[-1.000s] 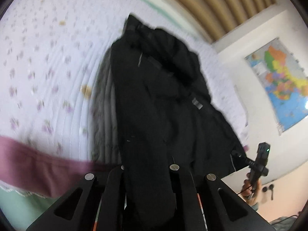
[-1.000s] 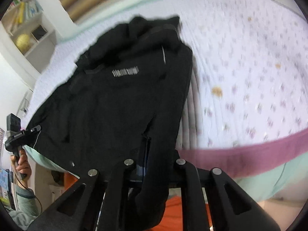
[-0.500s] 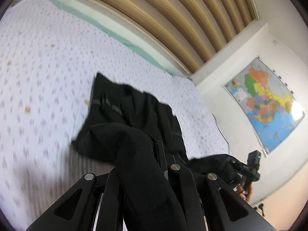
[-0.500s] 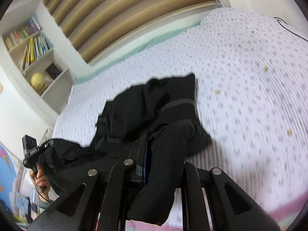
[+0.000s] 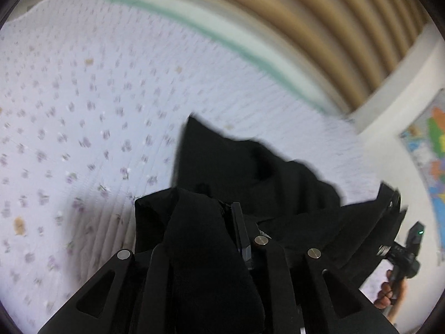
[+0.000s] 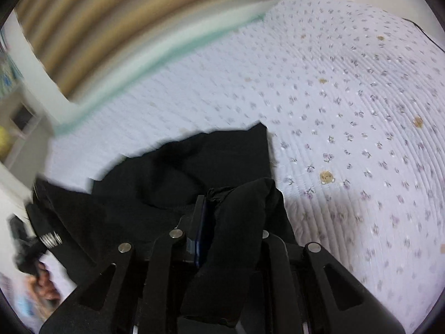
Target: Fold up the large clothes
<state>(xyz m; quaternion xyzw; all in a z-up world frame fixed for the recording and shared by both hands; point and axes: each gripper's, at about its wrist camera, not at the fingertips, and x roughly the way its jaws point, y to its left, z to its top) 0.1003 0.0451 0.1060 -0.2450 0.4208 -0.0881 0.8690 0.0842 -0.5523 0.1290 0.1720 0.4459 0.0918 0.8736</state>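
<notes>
A large black garment (image 5: 250, 167) lies partly folded on the bed's white flowered quilt (image 5: 83, 111), its near edge lifted over the far part. In the left wrist view my left gripper (image 5: 225, 208) has a bunch of black cloth between its fingers and draped over the left one; its jaws are opening. The right wrist view shows the same garment (image 6: 194, 161), with my right gripper (image 6: 211, 194) shut on a thick fold of it. Each view catches the other gripper at its edge, held by a hand (image 5: 386, 295) and carrying the stretched hem.
The quilt (image 6: 347, 111) spreads wide around the garment. Behind the bed runs a pale green band and a brown slatted headboard (image 5: 306, 27). A coloured map (image 5: 428, 144) hangs on the wall, and a shelf (image 6: 16, 122) stands at the other side.
Both grippers have swept the garment's near edge forward across the bed, over the far part. The maroon bed edge has left both views and the garment now looks shorter and doubled.
</notes>
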